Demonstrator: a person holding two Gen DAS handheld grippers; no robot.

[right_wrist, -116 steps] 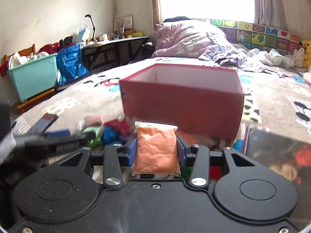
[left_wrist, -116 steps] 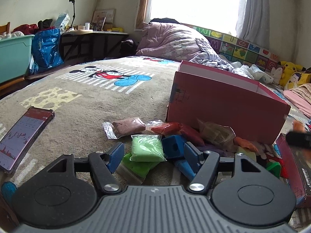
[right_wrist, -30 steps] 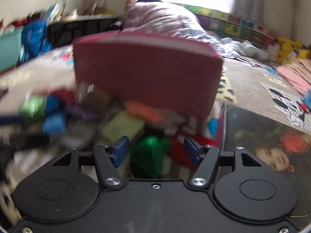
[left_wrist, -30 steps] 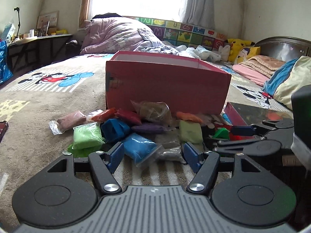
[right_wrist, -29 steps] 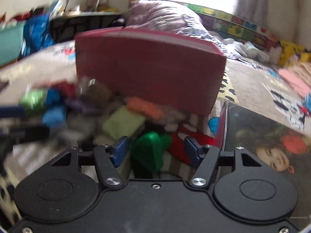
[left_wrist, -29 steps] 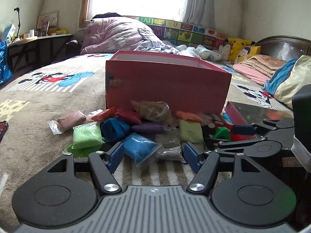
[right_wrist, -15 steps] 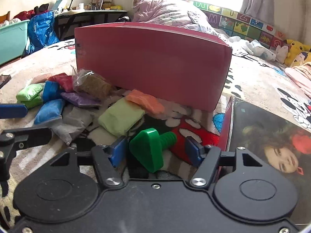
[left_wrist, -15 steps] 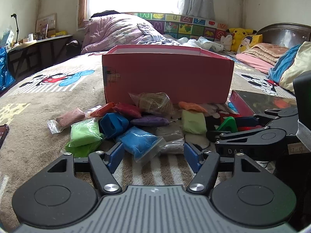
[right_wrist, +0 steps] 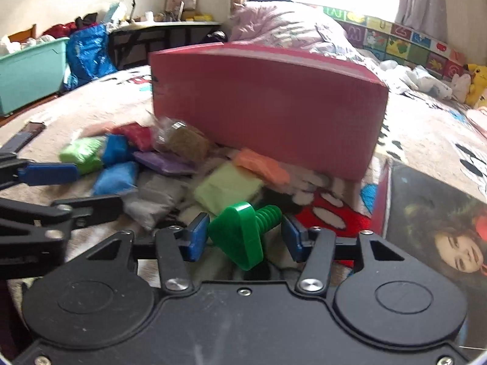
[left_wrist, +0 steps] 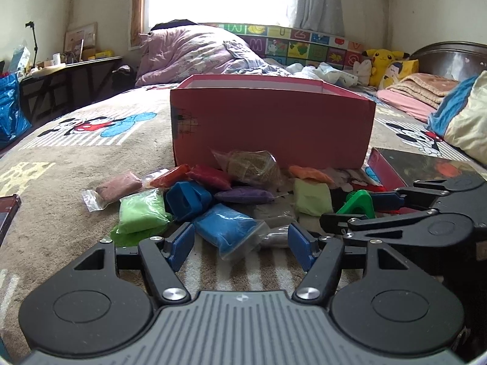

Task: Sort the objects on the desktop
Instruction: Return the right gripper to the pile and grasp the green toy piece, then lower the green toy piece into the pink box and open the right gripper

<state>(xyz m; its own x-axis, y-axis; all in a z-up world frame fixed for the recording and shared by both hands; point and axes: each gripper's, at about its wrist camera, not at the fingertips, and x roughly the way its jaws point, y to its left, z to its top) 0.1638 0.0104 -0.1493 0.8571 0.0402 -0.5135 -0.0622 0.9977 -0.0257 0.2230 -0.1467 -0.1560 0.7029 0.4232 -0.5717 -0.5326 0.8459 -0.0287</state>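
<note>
Right wrist view is showing the right gripper [right_wrist: 245, 237] with its jaws spread around a green plastic bolt [right_wrist: 243, 234]; both pads appear just clear of it, though the near side of the bolt is hiding behind the tool body. Ahead of the fingers, motion blur is smearing the clay bags [right_wrist: 226, 187], and the pink box [right_wrist: 268, 106] is standing beyond them. Left wrist view is showing the left gripper [left_wrist: 242, 245] released, empty, with a blue clay bag [left_wrist: 226, 228] lying just ahead between its fingers.
</note>
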